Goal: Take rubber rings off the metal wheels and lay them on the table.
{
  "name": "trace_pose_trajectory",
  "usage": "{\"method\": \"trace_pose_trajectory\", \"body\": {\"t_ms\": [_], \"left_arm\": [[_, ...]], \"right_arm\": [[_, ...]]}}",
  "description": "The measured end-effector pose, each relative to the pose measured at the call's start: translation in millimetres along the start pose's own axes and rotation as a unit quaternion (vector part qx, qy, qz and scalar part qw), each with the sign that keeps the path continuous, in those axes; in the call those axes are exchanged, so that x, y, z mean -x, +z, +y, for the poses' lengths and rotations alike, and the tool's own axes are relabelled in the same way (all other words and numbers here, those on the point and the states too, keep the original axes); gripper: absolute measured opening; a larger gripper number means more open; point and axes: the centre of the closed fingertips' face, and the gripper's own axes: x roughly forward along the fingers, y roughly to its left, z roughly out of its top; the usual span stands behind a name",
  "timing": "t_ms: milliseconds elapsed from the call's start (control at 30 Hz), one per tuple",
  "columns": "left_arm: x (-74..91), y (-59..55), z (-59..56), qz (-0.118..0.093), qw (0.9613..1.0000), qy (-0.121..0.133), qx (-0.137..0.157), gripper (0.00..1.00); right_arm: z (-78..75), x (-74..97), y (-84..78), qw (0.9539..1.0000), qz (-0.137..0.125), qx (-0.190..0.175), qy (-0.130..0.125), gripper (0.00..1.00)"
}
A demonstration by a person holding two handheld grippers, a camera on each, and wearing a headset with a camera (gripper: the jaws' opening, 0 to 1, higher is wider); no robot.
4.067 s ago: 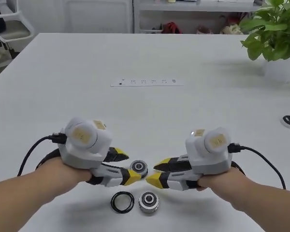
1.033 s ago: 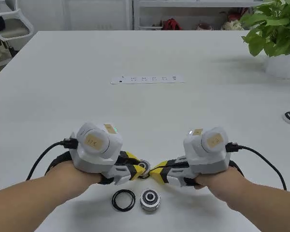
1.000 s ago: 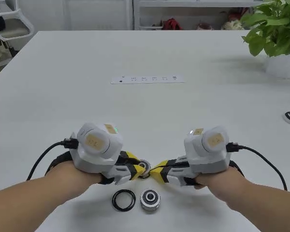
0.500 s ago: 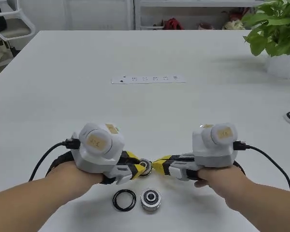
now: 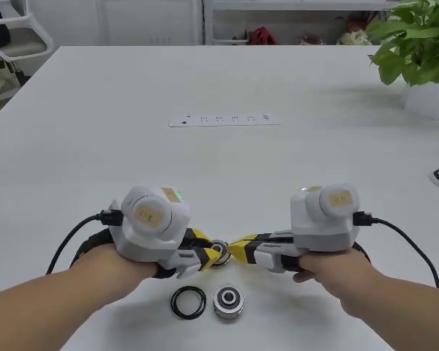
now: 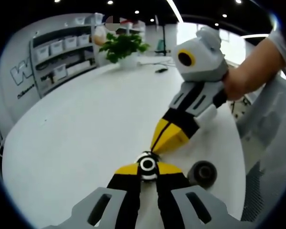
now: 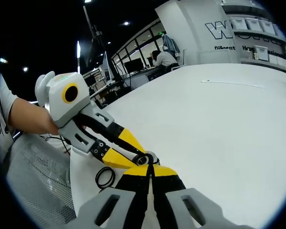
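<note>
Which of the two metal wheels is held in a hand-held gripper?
The farther wheel, clamped in the left hand-held gripper; the other wheel lies free beside a black ring.

power strip [image 5: 225, 119]: frame centre, on table [image 5: 95, 131]
rubber ring [image 5: 187, 302]: bottom centre, just left of metal wheel [image 5: 227, 302]
plant [image 5: 413, 44]: upper right

Head view: camera high at near table [image 5: 227, 88] edge, facing forward and down. Left gripper [image 5: 209, 253] and right gripper [image 5: 235, 250] close, at 6 o'clock; plant [image 5: 413, 36] far, at 2 o'clock.
Left gripper view: low over table, facing right gripper head-on, very near, at 1 o'clock.
Right gripper view: low, facing opposite way; left gripper very near, at 10 o'clock.
Shared: all three views cover wheel [image 5: 219, 251] at meeting jaw tips. Head and left gripper views share plant.
</note>
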Motion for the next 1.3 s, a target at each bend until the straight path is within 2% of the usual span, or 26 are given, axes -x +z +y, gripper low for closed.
{"method": "trace_pose_trajectory", "body": {"t_ms": [233,267,300,333,367,433,500,667,833,1033,1300], "left_arm": [[0.1,-0.1,-0.4,0.001,1.0000,0.000,-0.001,0.12],[-0.3,0.5,-0.1,0.000,1.0000,0.001,-0.001,0.12],[0.2,0.3,0.3,0.001,1.0000,0.003,0.001,0.12],[0.3,0.9,0.2,0.000,1.0000,0.002,0.000,0.12],[1.1,1.5,0.7,-0.001,1.0000,0.003,0.000,0.12],[1.3,0.7,0.9,-0.001,1.0000,0.004,0.001,0.12],[1.1,1.0,0.9,0.000,1.0000,0.005,0.002,0.12],[0.3,1.2,1.5,0.000,1.0000,0.006,0.003,0.12],[0.1,1.8,1.2,0.000,1.0000,0.006,0.002,0.12],[-0.5,1.7,1.2,0.000,1.0000,0.006,0.001,0.12],[-0.8,1.5,0.6,-0.001,1.0000,0.006,0.002,0.12]], "right_arm": [[6.8,-1.4,1.7,0.9998,0.002,0.013,0.014,0.00],[36.5,-3.0,13.4,0.9955,-0.031,-0.014,0.089,0.00],[33.0,-2.7,28.9,0.9961,-0.058,-0.015,0.065,0.00],[37.6,-3.8,29.8,0.9967,-0.047,-0.002,0.066,0.00],[48.1,-8.8,31.6,0.9955,-0.034,0.040,0.078,0.00],[50.5,-11.8,35.1,0.9956,-0.037,0.048,0.072,0.00],[47.3,-11.2,33.1,0.9959,-0.040,0.045,0.068,0.00],[23.6,-2.9,19.7,0.9980,-0.028,0.040,0.040,0.00],[6.4,4.0,17.5,0.9989,-0.031,0.028,0.022,0.00],[-0.2,4.4,8.0,0.9991,-0.017,0.037,0.011,0.00],[0.3,2.4,-4.3,0.9980,0.005,0.060,0.019,0.15]]}}
